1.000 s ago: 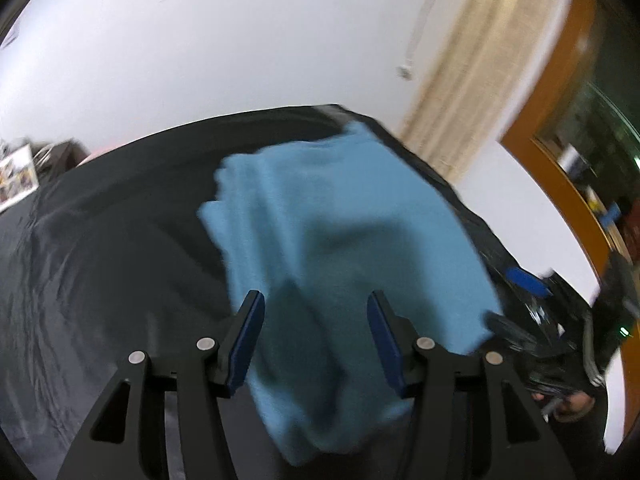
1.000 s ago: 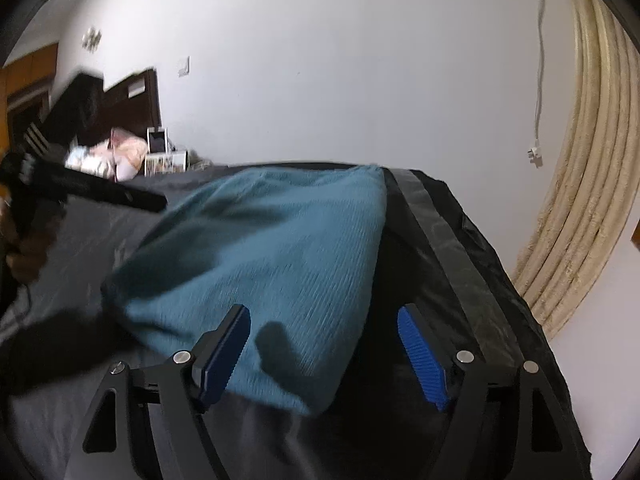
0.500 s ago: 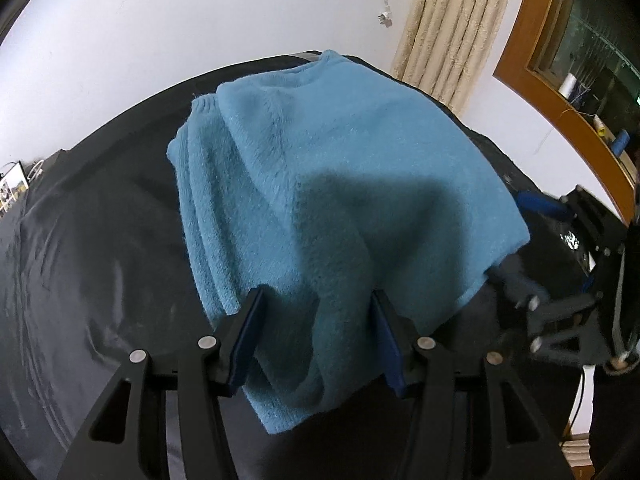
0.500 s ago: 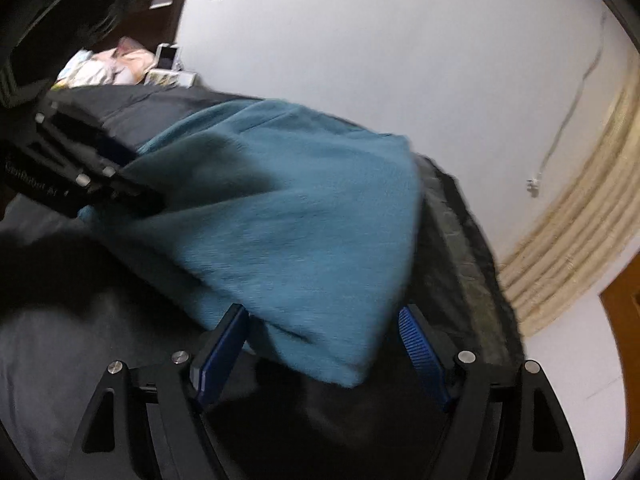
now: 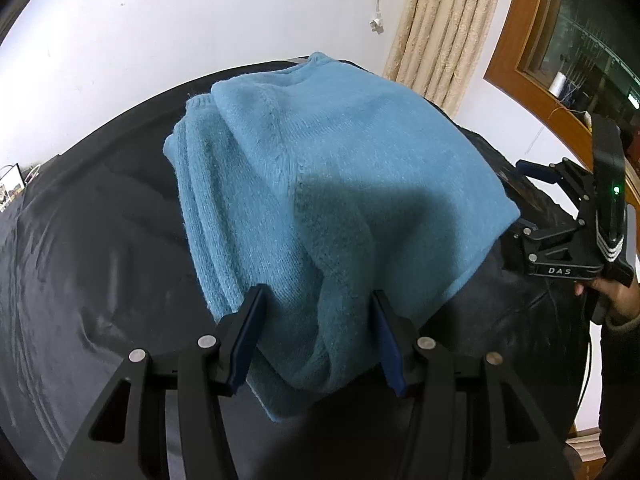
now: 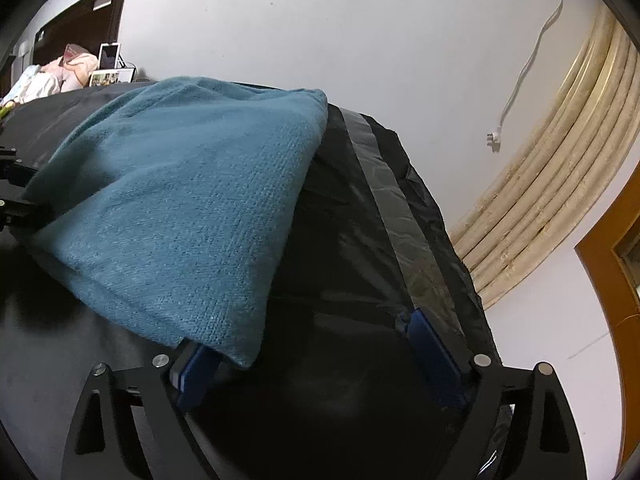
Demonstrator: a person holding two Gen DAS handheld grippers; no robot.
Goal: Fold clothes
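Now the folded blue knitted sweater [image 5: 336, 184] lies on a table covered with black shiny sheeting [image 5: 80, 248], its stacked layers showing as ribs along the left edge in the left wrist view. The left tongs [image 5: 318, 336] stand about half open with a bunched near corner of the sweater between their blue pads; the fabric fills the gap and seems pinched there, though how firmly the pads press cannot be told.

From the right wrist view, the right tongs [image 6: 316, 354] stand wide; their jaws have just been opening. The near corner of the sweater [image 6: 188, 204] drapes over the left pad, while the right pad [image 6: 434, 354] stands clear over the black sheeting, so nothing is clamped. A strip of grey tape [image 6: 384, 188] runs along the sheeting beside the sweater.

Behind the table a cream pleated curtain [image 5: 444, 28] hangs against a white wall [image 5: 200, 20], beside a brown wooden frame [image 5: 516, 40].
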